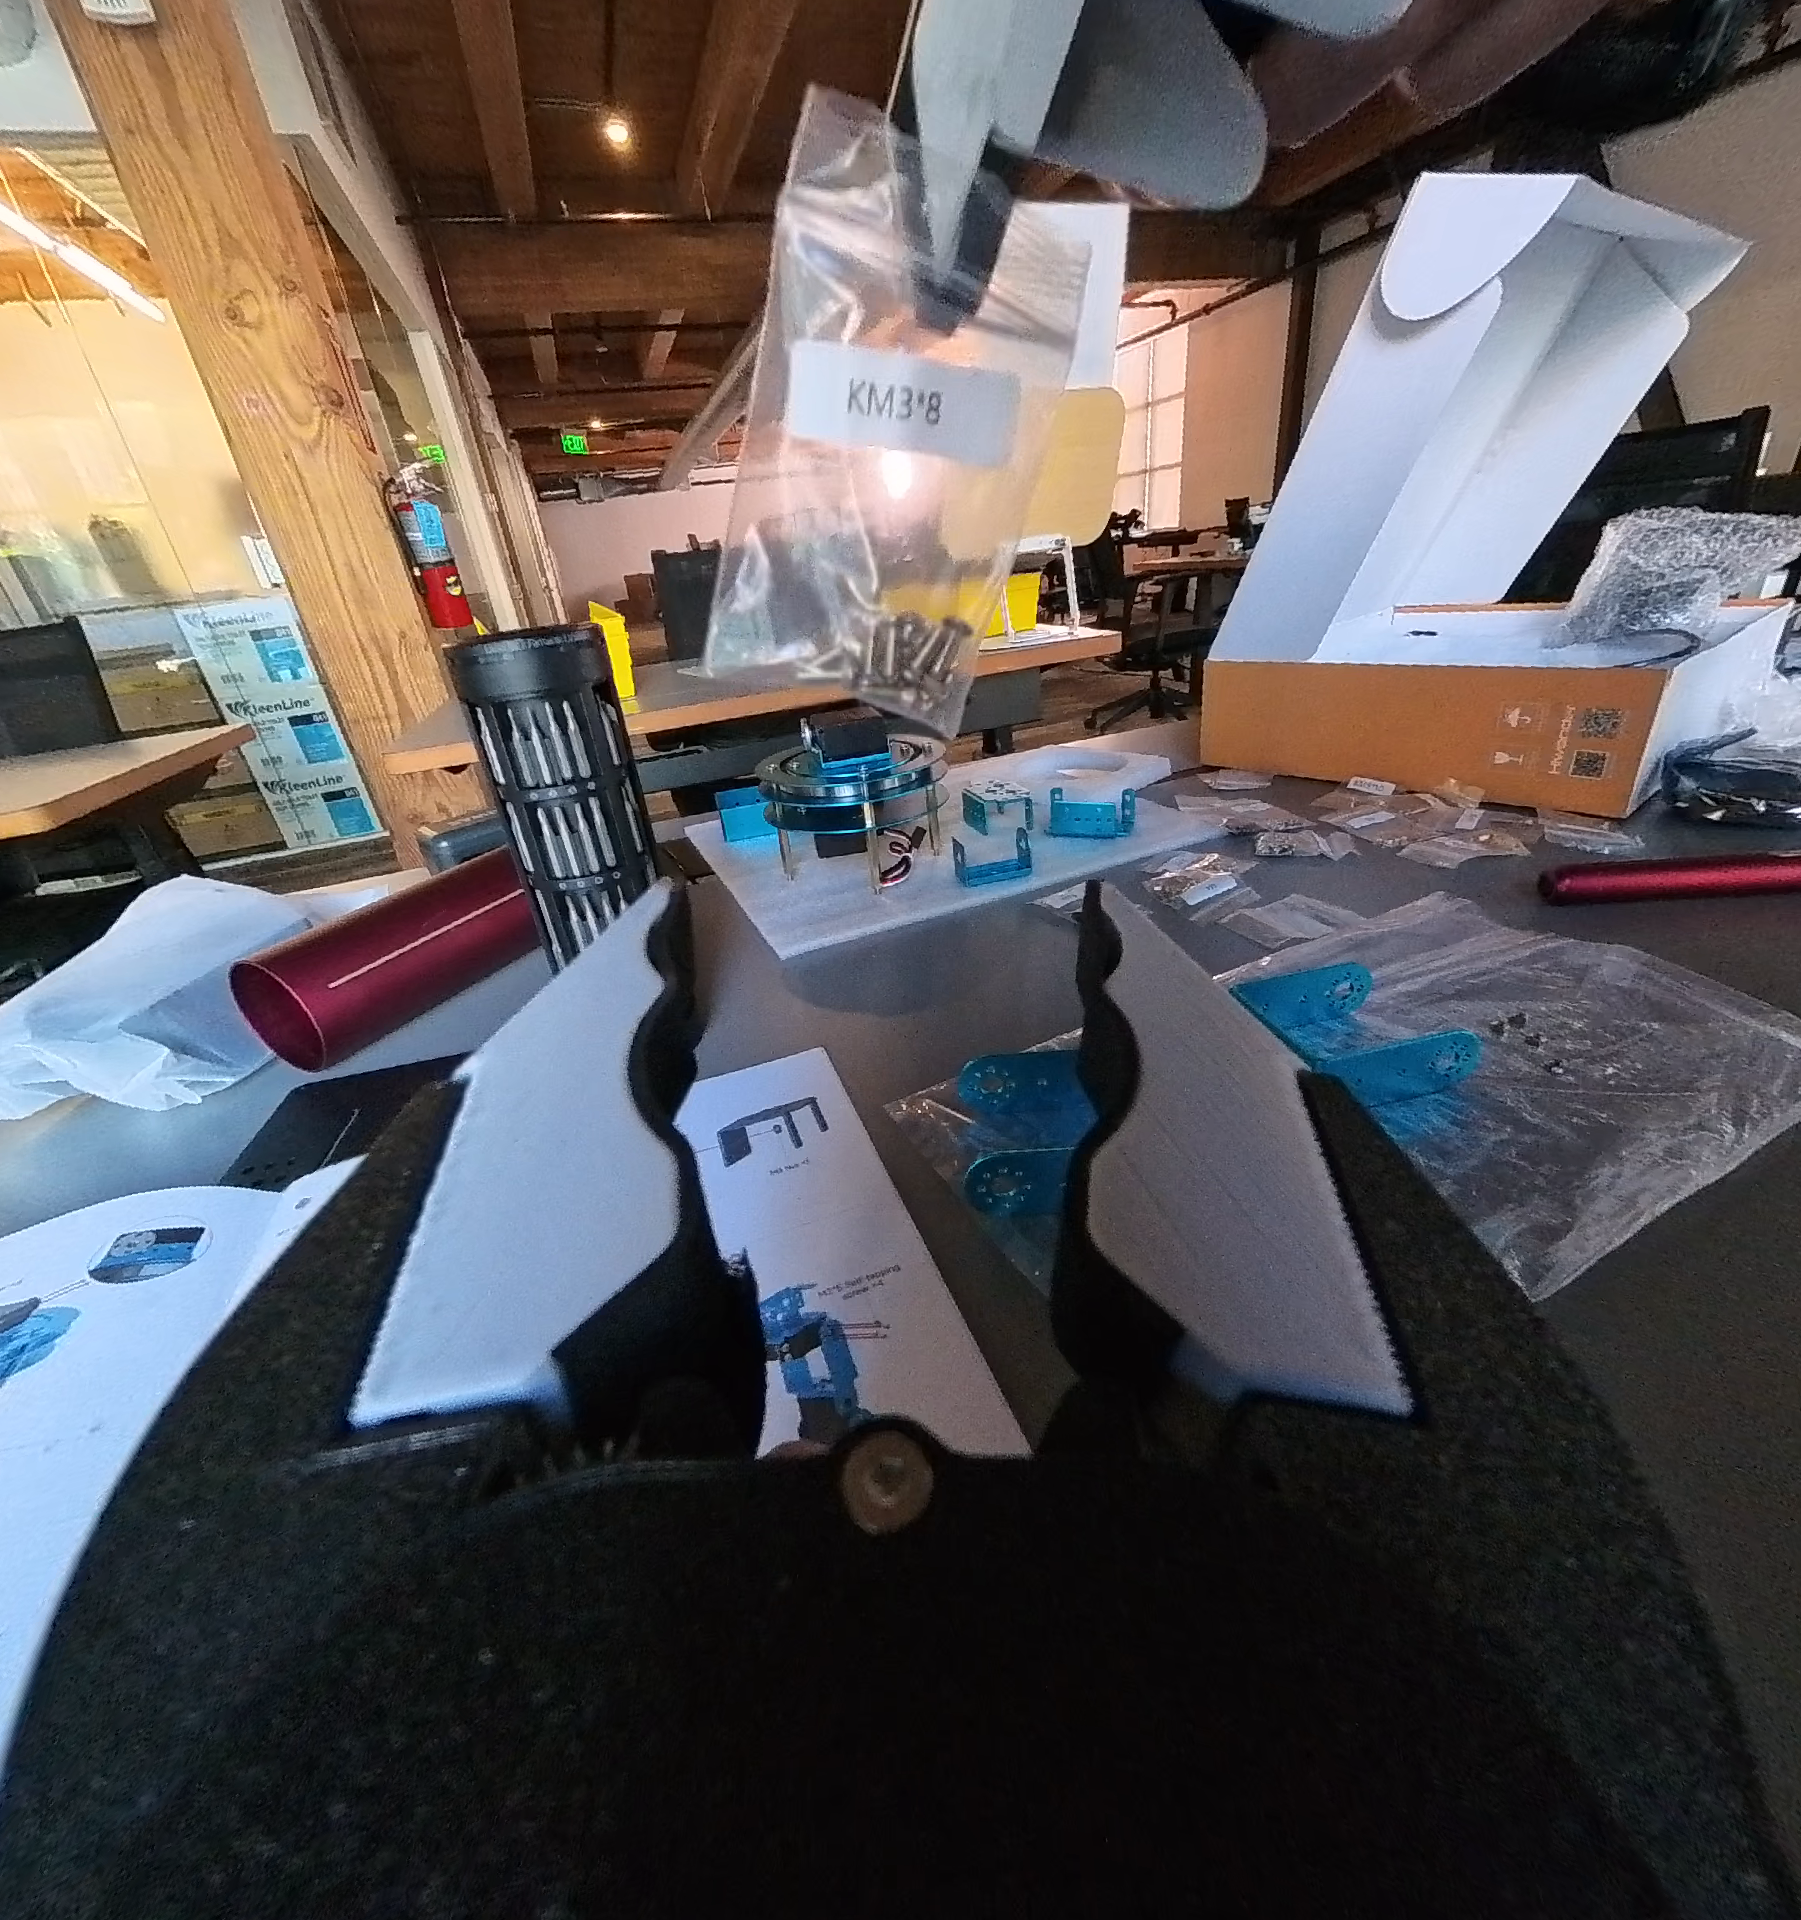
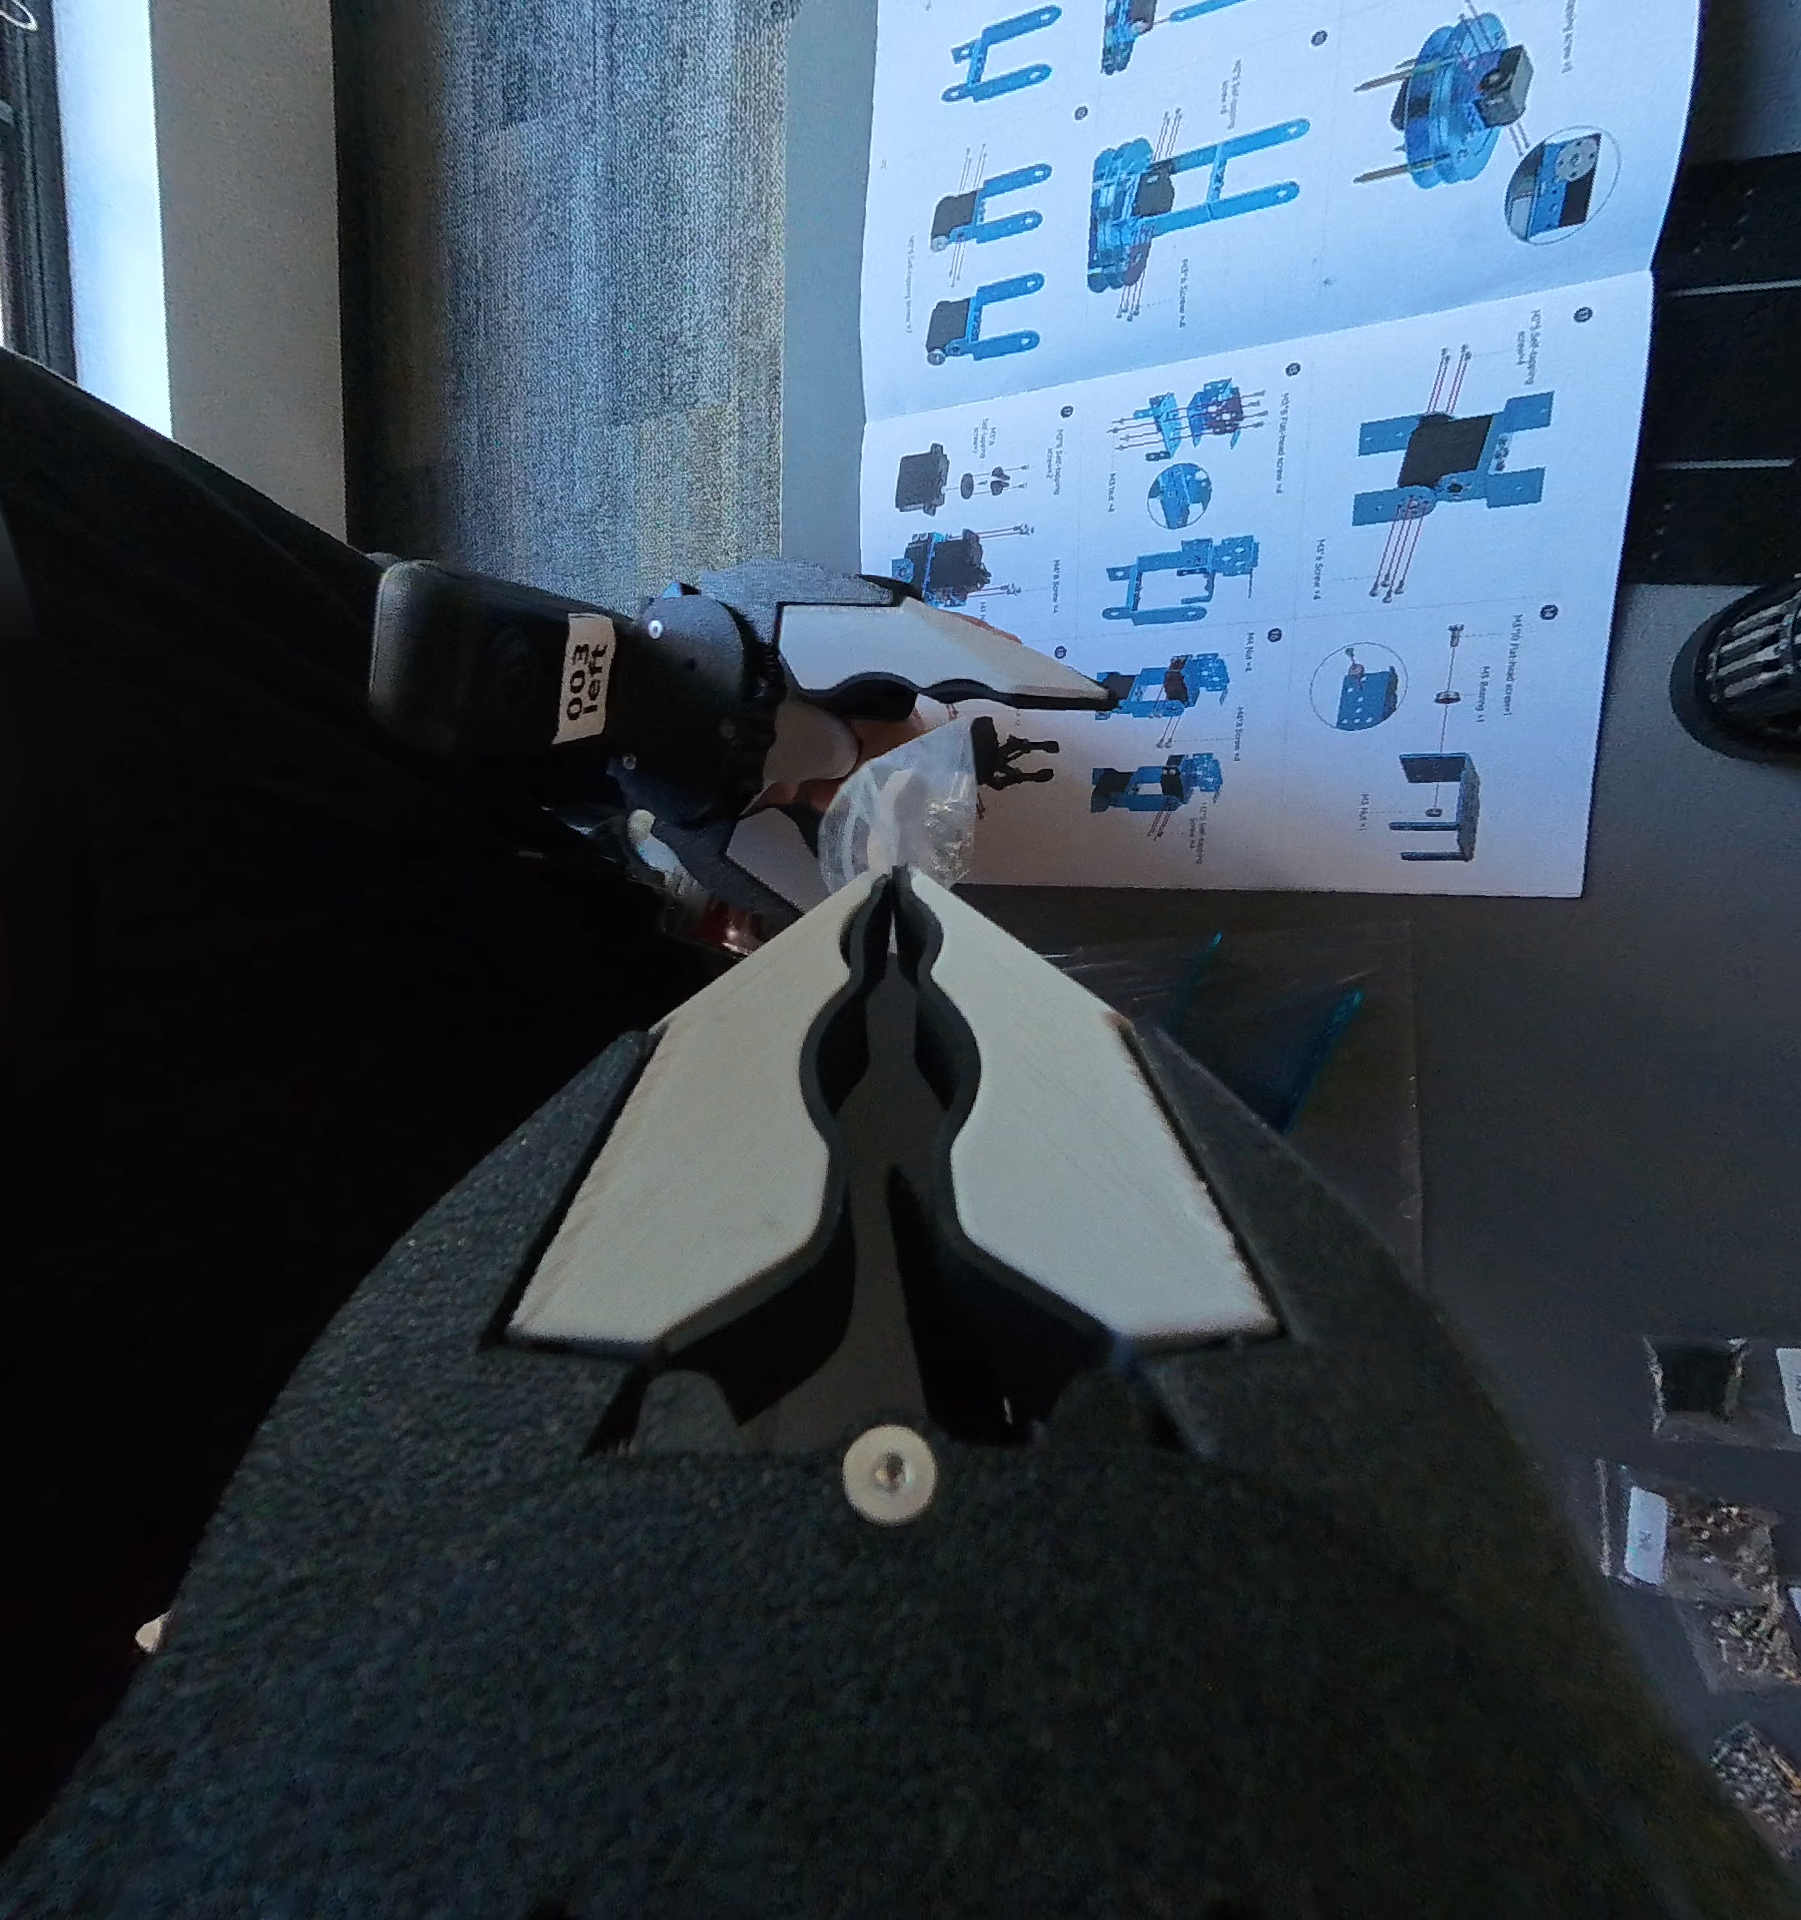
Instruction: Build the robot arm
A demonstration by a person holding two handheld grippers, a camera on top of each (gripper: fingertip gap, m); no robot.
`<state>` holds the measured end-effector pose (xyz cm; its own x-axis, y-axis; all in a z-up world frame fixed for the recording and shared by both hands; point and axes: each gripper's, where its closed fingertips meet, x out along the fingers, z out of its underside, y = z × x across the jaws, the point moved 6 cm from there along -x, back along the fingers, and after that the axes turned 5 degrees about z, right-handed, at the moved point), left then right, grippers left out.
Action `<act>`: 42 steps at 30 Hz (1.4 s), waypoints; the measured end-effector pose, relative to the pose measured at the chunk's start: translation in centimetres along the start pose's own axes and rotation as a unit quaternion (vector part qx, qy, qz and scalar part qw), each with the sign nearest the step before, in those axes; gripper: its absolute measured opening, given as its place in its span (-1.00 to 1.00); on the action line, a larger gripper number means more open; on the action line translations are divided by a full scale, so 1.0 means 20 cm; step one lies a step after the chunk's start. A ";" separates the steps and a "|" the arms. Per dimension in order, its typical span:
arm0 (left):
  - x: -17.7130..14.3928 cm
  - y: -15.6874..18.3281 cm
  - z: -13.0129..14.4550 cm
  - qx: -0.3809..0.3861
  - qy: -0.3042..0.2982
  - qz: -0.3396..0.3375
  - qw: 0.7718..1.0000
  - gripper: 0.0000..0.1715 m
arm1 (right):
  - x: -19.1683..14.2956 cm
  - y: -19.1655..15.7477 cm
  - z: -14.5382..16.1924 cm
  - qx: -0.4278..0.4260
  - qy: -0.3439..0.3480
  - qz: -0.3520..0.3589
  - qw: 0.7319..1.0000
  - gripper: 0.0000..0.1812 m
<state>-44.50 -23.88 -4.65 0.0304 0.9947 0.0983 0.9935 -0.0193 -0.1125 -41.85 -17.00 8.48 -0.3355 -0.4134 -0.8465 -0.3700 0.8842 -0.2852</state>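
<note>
1. Above the bench (image 1: 875, 997), in the left wrist view, the right gripper (image 1: 953, 275) comes in from the top edge, its fingers pressed together on the upper edge of a small clear bag (image 1: 875, 468). The bag hangs free in the air, well above the bench.
2. A cluster of small dark screws (image 1: 901, 655) sits in the bag's lowest corner. A white label (image 1: 901, 403) is stuck across the bag's middle; it bears short printed writing.
3. The right wrist view agrees: the right gripper's (image 2: 894, 878) fingertips meet with no gap, and crumpled clear plastic of the bag (image 2: 901, 810) shows just beyond them.
4. The left gripper (image 1: 880, 904) has its fingers spread wide with nothing between them. It sits low over the bench, below the hanging bag and not touching it.
5. In the right wrist view the left gripper (image 2: 989, 769) is seen from the side over the instruction sheet (image 2: 1291, 499); its body carries a small white sticker (image 2: 584, 677) with writing.
6. The instruction sheet lies flat on the bench under the left gripper, printed with blue assembly diagrams and small captions.
7. Ahead on the bench: a red tube (image 1: 387, 977) lying on its side, with a black bit holder (image 1: 553, 769) standing upright beside it; a blue round assembly (image 1: 854, 790) on a white foam sheet (image 1: 979, 883).
8. Farther right is an open orange-and-white box (image 1: 1426, 717) with printed marks on its side. Small labelled screw packets (image 1: 1291, 831) lie scattered before it.
9. Blue brackets (image 1: 1021, 1132) lie in clear plastic just right of the left gripper.
</note>
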 end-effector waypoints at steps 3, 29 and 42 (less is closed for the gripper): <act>0.00 0.00 0.01 -0.001 -0.002 -0.001 1.000 -0.13 | 0.00 -0.01 0.00 -0.003 -0.002 0.001 1.000 -1.00; -0.10 0.07 -0.29 0.004 0.124 0.008 0.992 -0.17 | -0.08 -0.12 0.03 0.084 -0.002 -0.102 0.991 -1.00; -0.07 0.16 -0.29 0.076 0.086 -0.001 0.993 -0.24 | 0.04 -0.11 0.11 0.098 -0.038 -0.044 0.993 -1.00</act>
<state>-40.69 -25.90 0.55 0.0603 0.9625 0.2644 0.9659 0.0105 -0.2587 -39.45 -18.78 7.36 -0.2403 -0.4808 -0.8432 -0.2172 0.8733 -0.4360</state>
